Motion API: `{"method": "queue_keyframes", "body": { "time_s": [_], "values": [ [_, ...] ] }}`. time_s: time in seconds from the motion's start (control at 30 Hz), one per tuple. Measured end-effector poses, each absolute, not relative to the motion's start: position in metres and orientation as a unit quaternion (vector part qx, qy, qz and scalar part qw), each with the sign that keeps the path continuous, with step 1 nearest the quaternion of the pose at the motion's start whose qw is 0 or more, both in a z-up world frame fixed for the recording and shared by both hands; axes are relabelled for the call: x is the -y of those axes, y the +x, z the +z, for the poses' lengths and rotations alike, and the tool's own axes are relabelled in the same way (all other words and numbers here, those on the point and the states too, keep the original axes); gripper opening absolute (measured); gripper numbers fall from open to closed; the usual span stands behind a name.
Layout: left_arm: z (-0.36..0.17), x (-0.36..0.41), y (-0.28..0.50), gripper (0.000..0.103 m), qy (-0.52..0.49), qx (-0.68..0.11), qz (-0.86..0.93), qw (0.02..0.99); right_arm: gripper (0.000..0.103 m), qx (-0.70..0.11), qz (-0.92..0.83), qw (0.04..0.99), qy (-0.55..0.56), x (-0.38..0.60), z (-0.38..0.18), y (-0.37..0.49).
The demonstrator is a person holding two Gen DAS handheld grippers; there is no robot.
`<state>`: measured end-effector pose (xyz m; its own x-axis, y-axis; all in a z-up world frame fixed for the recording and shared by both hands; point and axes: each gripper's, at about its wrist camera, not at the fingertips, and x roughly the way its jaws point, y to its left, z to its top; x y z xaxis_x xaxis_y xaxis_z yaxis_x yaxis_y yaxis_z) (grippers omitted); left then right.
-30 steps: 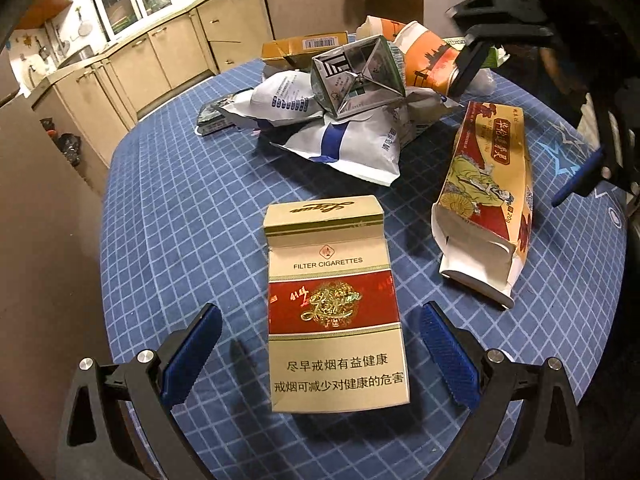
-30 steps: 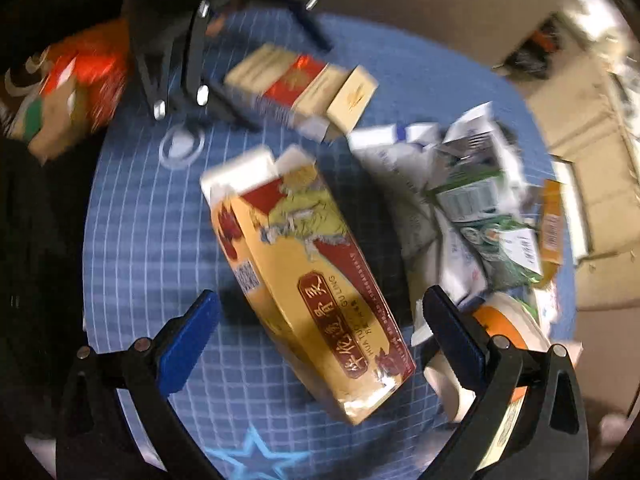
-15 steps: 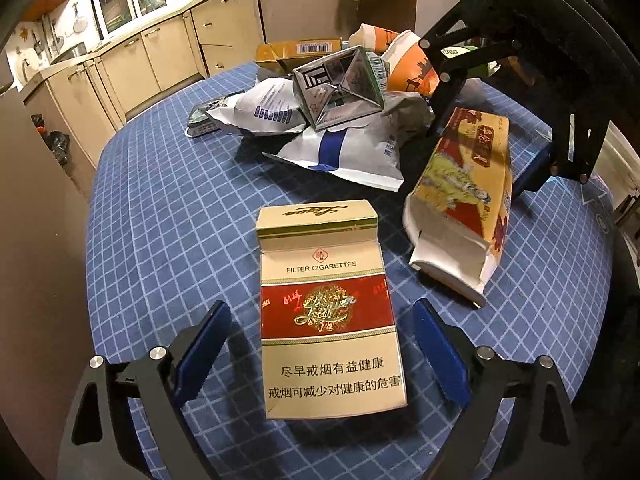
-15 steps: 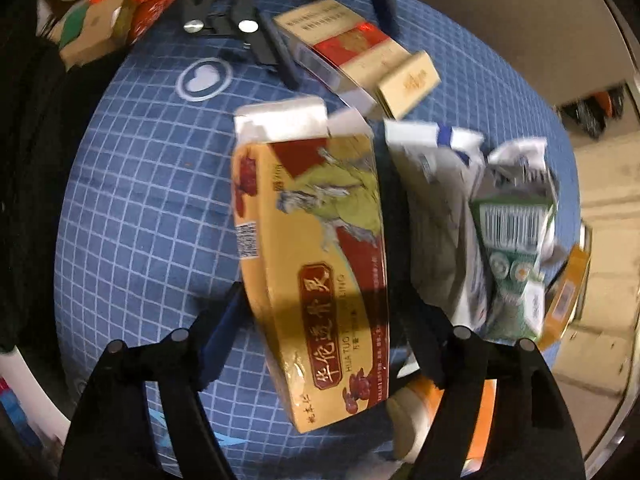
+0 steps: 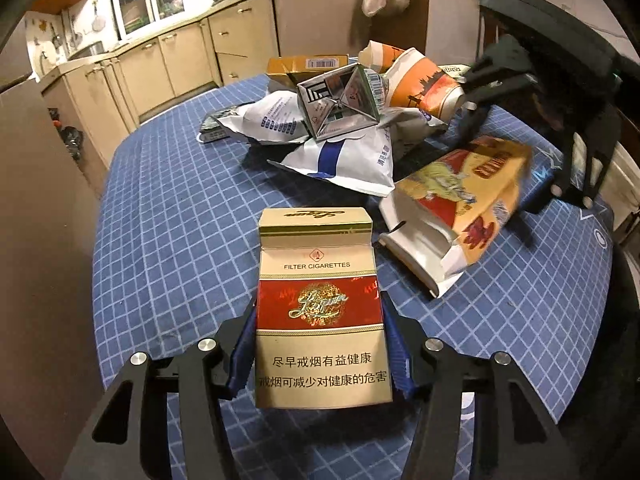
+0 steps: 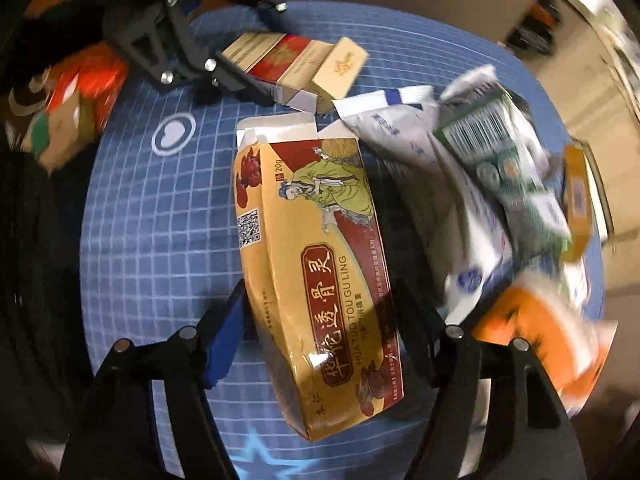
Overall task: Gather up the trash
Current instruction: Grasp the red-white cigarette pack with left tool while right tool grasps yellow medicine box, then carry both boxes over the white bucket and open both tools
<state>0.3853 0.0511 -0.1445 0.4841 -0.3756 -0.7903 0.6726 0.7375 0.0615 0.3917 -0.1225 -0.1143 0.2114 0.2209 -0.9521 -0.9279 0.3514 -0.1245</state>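
The left gripper (image 5: 320, 354) has the cigarette pack (image 5: 320, 308) between its blue pads, which lie against the pack's two long sides near its lower end while the jaws are closing on it; the pack's flip lid points away from the camera and its base sits near the fingers' roots, over the blue checked tablecloth (image 5: 180, 216). The right gripper (image 6: 320, 332) straddles the yellow medicine box (image 6: 316, 280), jaws closing as well: the left blue pad touches the box's side, but the right pad is hidden behind the box's top face, so contact on that side cannot be confirmed from this view. The box's open white flap end points away from the claw, towards the cigarette pack (image 6: 296, 60), and its near end runs below the pads. In the left wrist view the same box (image 5: 464, 204) is blurred, with the right gripper (image 5: 516, 160) dark and partly cut off above it. The trash heap beyond is hard to separate: one silver-lined carton (image 5: 340, 104), one orange paper cup (image 5: 424, 84), two white-and-blue pouches (image 5: 344, 160), one flat orange box (image 5: 308, 66). A red and brown object (image 6: 68, 100) at the left edge of the right wrist view is too smeared to name. There are two grippers, one pack and one medicine box.
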Motion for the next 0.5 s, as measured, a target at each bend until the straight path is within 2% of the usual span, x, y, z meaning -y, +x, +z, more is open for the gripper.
{"method": "queue_keyframes", "body": {
  "time_s": [0.17,0.5],
  "values": [
    [-0.138,-0.055,0.368,0.057,0.172,-0.396,-0.296,0.852,0.066,-0.449,0.375,0.754,-0.300,0.136,-0.107,0.365],
    [-0.100,-0.042,0.299,0.057,0.138,-0.381,-0.250,0.880,0.066,-0.411,0.281,0.865,-0.062,0.174,-0.081,0.285]
  ]
}}
